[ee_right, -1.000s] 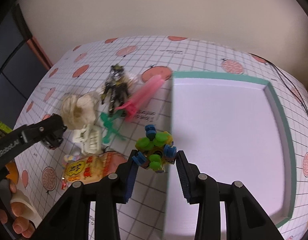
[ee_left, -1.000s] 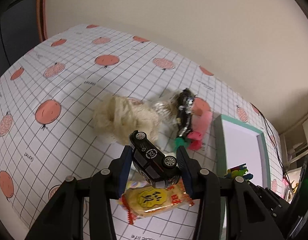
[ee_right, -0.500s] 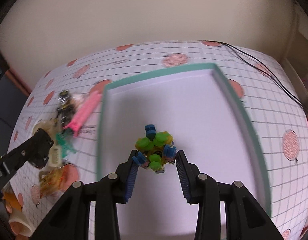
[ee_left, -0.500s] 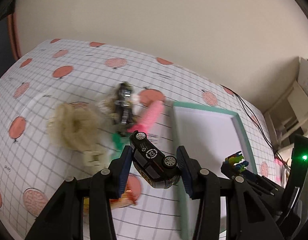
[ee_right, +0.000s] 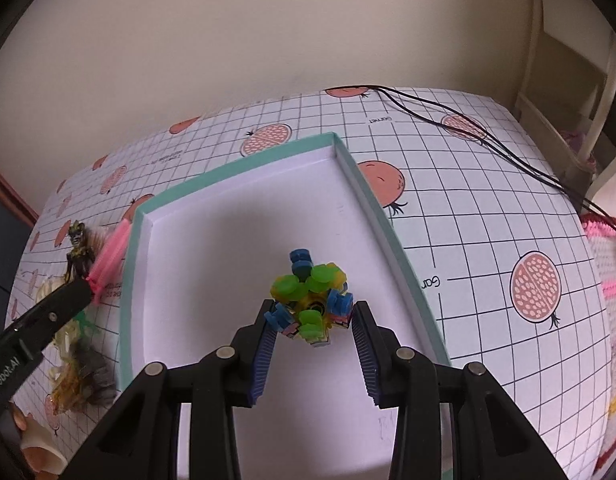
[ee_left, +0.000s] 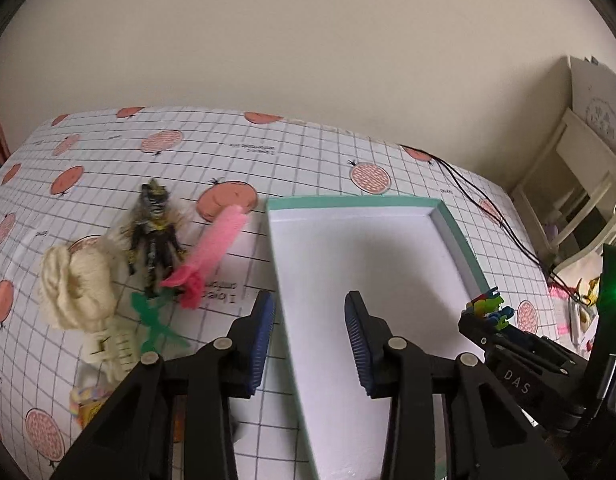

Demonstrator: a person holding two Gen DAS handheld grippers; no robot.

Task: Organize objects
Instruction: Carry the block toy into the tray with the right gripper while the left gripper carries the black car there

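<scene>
My left gripper (ee_left: pixel 309 312) is open and holds nothing; its jaws straddle the left rim of the teal-edged white tray (ee_left: pixel 347 200). My right gripper (ee_right: pixel 311 320) is shut on a multicoloured block toy (ee_right: pixel 311 292) of green, blue and yellow pieces, held above the tray's (ee_right: pixel 236 164) white floor. That toy (ee_left: pixel 485 306) also shows at the right of the left wrist view. A dark blurred shape (ee_right: pixel 94 372) lies left of the tray beside a yellow packet; I cannot tell whether it is the black toy car.
Left of the tray lie a dark action figure (ee_left: pixel 154 232), a pink fuzzy stick (ee_left: pixel 216 248), a cream yarn bundle (ee_left: pixel 74 288), a green plastic piece (ee_left: pixel 154 320) and a cream skeleton toy (ee_left: pixel 112 348). Black cables (ee_right: pixel 467 132) cross the cloth's far right.
The black toy car is gone from my left gripper's jaws. Both grippers have swung right, from above the toy pile to the tray, the right one still carrying the block toy.
</scene>
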